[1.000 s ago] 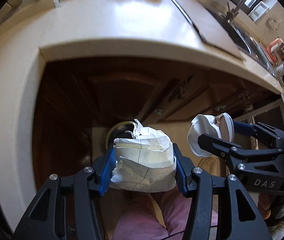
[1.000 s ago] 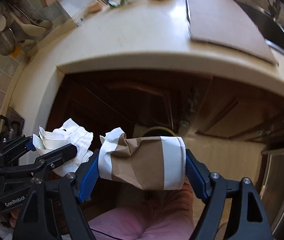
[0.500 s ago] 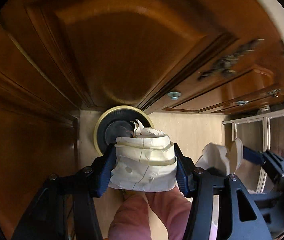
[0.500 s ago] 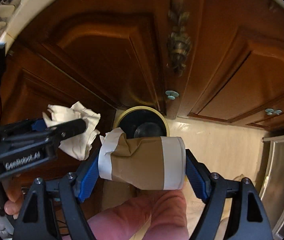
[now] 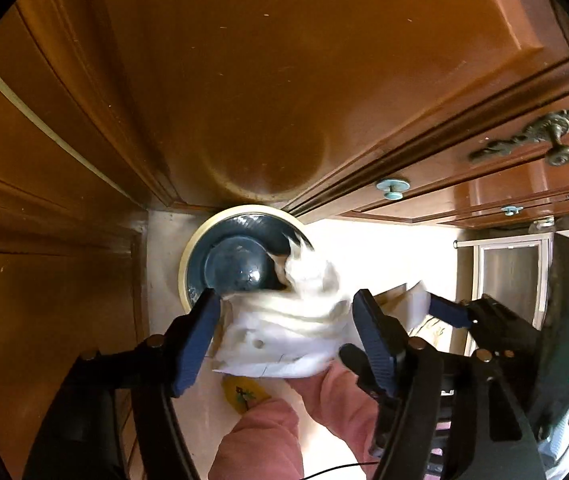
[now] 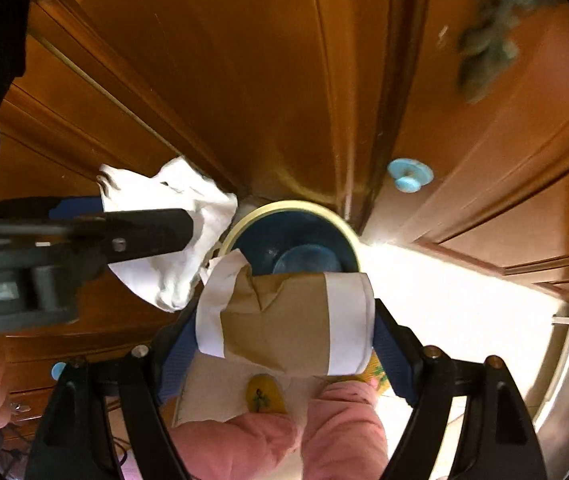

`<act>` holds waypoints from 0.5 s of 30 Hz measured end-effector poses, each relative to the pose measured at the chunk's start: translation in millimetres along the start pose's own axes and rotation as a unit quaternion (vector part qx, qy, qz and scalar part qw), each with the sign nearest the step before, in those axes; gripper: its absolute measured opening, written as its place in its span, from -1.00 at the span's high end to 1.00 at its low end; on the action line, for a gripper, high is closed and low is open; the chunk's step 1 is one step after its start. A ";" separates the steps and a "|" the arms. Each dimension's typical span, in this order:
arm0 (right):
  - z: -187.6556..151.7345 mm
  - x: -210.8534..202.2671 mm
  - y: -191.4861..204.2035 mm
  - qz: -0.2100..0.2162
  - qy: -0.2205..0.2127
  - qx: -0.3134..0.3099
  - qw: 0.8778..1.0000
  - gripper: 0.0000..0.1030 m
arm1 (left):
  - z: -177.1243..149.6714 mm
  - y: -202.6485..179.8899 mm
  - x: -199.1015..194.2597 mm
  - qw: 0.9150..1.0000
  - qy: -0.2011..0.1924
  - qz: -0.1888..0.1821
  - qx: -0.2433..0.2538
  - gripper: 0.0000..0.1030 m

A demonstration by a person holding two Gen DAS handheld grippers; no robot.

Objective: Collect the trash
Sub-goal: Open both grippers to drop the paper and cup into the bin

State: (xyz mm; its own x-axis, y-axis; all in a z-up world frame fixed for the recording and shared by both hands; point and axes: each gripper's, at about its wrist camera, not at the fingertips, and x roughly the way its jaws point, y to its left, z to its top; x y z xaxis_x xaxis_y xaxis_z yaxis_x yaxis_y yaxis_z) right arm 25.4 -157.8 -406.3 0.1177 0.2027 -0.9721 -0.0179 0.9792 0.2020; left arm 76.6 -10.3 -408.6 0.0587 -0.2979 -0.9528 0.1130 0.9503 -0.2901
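A round bin [image 5: 204,248] with a cream rim and dark blue liner stands on the floor against the cabinets, also seen in the right wrist view [image 6: 324,216]. My left gripper [image 5: 284,300] hangs just above it, its jaws opening. The crumpled white paper [image 5: 284,332] sits blurred between the pads with small gaps on both sides. My right gripper [image 6: 284,320] is shut on a crushed brown-and-white paper cup [image 6: 284,320] over the bin's near edge. The white paper [image 6: 172,248] shows at the left of the right wrist view, and the cup [image 5: 412,300] at the right of the left wrist view.
Brown wooden cabinet doors [image 5: 264,80] rise close behind the bin, with pale blue knobs [image 6: 408,174] and a brass handle [image 5: 556,136]. A person's pink-clad legs [image 6: 268,440] and yellow slippers [image 5: 244,394] stand on the pale floor. A steel appliance front [image 6: 564,380] is at the right.
Both grippers have dropped from counter height to just above the bin. The left jaws have spread and the white paper is coming loose. The right keeps its hold on the cup.
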 end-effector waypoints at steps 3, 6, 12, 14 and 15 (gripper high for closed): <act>1.3 3.4 -1.7 0.007 0.007 0.007 1.000 -0.68 | -2.4 -0.1 -1.4 1.000 0.004 0.005 0.008 -0.53; 0.3 -0.9 3.2 0.001 0.013 -0.003 1.000 -0.69 | -5.1 -3.7 -3.2 1.000 0.011 0.017 0.016 -0.56; -2.1 -23.6 0.9 -0.004 0.019 -0.007 1.000 -0.69 | -9.0 -10.6 -26.4 1.000 0.011 0.023 0.015 -0.56; -2.5 -31.5 -1.8 -0.006 0.022 -0.003 1.000 -0.69 | -10.3 -13.9 -40.3 1.000 0.010 0.026 0.012 -0.56; -3.4 -40.3 -0.6 -0.008 0.024 -0.002 1.000 -0.69 | -10.7 -16.0 -48.3 1.000 0.010 0.026 0.013 -0.56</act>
State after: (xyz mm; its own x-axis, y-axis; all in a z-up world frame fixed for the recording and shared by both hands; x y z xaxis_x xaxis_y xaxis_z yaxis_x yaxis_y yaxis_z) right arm 17.3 -166.5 -367.7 0.0697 0.1873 -0.9798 -0.0212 0.9823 0.1862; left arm 61.3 -10.1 -358.9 0.0444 -0.2459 -0.9683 0.1353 0.9618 -0.2381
